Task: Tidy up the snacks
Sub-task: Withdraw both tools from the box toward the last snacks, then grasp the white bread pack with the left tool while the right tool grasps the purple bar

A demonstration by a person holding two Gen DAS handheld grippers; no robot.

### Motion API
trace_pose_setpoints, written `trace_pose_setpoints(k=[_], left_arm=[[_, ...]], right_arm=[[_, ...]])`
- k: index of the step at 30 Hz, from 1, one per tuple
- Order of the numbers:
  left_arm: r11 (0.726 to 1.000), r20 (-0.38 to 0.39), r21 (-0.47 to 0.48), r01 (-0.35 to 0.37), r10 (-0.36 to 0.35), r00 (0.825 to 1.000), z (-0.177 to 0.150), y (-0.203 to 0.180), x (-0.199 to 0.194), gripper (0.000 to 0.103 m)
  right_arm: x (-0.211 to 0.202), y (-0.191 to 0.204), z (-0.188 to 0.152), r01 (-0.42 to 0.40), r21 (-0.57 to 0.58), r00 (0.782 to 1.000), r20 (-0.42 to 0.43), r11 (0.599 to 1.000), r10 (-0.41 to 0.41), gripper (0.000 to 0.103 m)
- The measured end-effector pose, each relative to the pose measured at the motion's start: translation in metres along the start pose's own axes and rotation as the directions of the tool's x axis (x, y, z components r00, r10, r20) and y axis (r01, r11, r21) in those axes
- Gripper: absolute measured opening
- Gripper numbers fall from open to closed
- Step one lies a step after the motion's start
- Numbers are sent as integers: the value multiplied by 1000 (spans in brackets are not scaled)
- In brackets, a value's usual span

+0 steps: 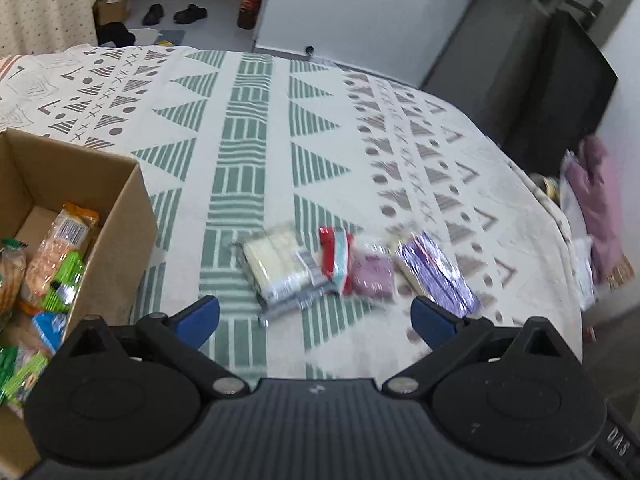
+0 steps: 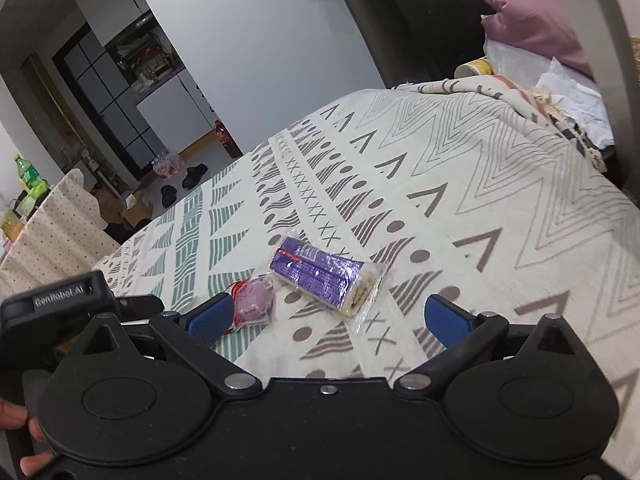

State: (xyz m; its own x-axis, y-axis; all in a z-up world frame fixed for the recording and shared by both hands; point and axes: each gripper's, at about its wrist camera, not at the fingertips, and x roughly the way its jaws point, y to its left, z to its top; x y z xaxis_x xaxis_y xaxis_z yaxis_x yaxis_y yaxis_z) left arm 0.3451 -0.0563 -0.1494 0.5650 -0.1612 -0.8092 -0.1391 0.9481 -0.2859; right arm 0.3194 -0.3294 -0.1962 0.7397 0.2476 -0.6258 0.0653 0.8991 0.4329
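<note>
Three snack packs lie in a row on the patterned cloth: a clear pack of pale wafers (image 1: 280, 268), a red-edged pack with a purple bun (image 1: 356, 266), and a purple foil pack (image 1: 436, 272). My left gripper (image 1: 316, 320) hovers just in front of them, open and holding nothing. A cardboard box (image 1: 120, 216) with several snacks inside stands at its left. In the right wrist view the purple foil pack (image 2: 320, 276) lies ahead between the blue fingers, the bun pack (image 2: 256, 302) beside the left finger. My right gripper (image 2: 328, 320) is open and holds nothing.
The patterned cloth (image 1: 320, 140) covers a broad table surface. A purple cloth and white bags (image 2: 532, 36) sit at the far right edge. The left gripper's body (image 2: 60, 300) and a hand show at the right view's left. Shoes and boxes (image 1: 176, 14) lie on the floor beyond.
</note>
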Motion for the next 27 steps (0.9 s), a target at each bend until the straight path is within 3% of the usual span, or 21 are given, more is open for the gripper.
trace_pose_setpoints(k=[10, 16, 25, 27], left_arm=[[997, -11, -62, -54, 53, 999, 9, 2, 45, 100], [988, 2, -126, -85, 86, 996, 13, 8, 63, 92], [973, -35, -172, -156, 152, 988, 10, 15, 84, 70], [973, -32, -165, -162, 159, 987, 11, 14, 85, 58]], right_arm=[[49, 2, 9, -10, -85, 1000, -25, 996, 8, 102], [68, 1, 19, -30, -100, 1000, -5, 995, 30, 102], [90, 2, 20, -49, -112, 998, -35, 993, 45, 102], [92, 2, 20, -54, -108, 998, -40, 993, 50, 101]])
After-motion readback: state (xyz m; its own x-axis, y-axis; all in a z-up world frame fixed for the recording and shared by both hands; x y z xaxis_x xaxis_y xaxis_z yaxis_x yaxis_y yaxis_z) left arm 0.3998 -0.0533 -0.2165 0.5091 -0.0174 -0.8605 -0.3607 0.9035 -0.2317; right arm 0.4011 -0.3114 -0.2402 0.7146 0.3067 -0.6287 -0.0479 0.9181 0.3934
